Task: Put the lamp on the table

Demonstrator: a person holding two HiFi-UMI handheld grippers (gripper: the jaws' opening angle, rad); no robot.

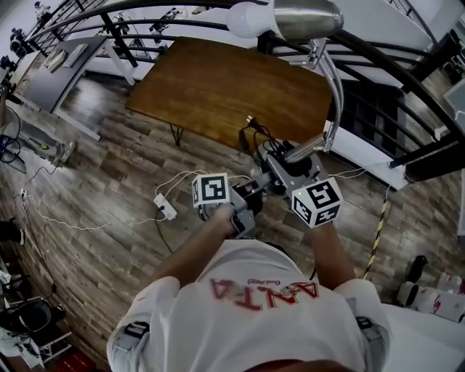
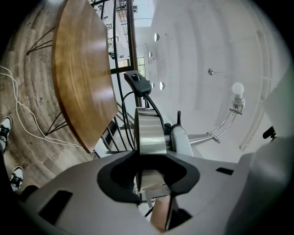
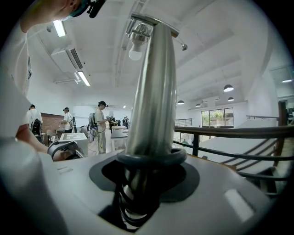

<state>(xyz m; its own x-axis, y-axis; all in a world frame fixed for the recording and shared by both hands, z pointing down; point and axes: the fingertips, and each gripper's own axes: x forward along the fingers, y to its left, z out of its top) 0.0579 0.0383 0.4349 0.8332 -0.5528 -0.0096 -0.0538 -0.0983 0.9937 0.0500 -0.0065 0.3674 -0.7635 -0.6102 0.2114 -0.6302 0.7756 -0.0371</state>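
The silver lamp is off the floor, held between both grippers over the wood floor. In the head view its shade (image 1: 305, 17) and white bulb (image 1: 247, 19) rise close to the camera, and the curved arm (image 1: 336, 94) runs down to the round base (image 1: 287, 161). My left gripper (image 1: 253, 192) is shut on the rim of the base (image 2: 149, 133). My right gripper (image 1: 294, 173) is shut on the lamp's stem (image 3: 154, 92), with the bulb (image 3: 136, 50) above. The brown wooden table (image 1: 218, 87) stands ahead, bare. The lamp's black plug (image 2: 138, 80) dangles beside the base.
A black curved railing (image 1: 407, 80) runs behind the table. A white power strip (image 1: 166, 207) and loose cables lie on the floor at the left. A grey desk (image 1: 58, 73) stands far left. People (image 3: 98, 124) stand in the distance.
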